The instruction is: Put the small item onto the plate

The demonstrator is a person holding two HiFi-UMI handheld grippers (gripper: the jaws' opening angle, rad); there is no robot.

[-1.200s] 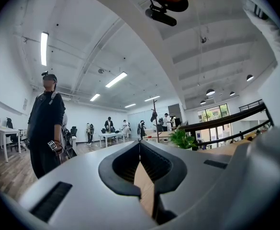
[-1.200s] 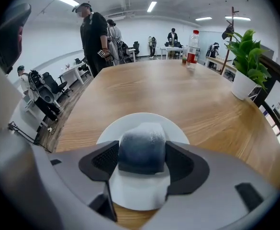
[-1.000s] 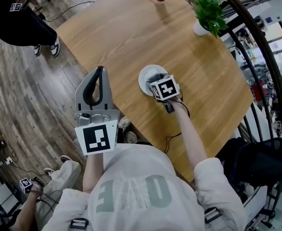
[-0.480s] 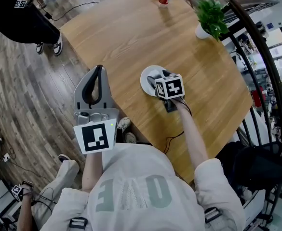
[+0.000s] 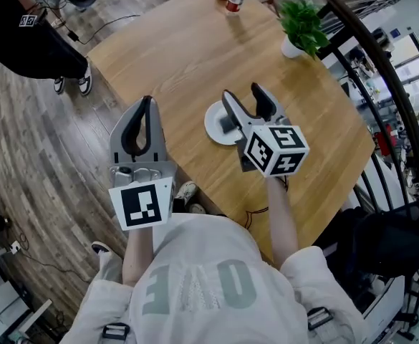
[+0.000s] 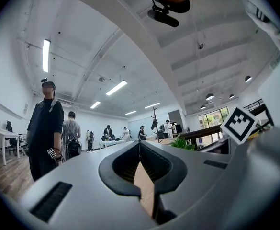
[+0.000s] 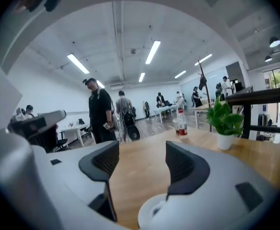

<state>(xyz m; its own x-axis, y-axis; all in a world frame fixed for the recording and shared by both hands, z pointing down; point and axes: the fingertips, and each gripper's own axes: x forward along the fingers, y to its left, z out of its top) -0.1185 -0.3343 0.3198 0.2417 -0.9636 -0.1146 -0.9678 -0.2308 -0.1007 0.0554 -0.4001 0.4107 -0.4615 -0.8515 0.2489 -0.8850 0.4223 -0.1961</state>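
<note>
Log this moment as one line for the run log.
right gripper: open, empty, above plate | item: on plate | left gripper: shut, empty, beside table

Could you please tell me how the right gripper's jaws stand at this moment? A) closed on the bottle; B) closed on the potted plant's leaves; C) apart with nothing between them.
C: in its own view the right gripper has its jaws well apart, with only the bare wooden table showing between them and the white plate lower down.
</note>
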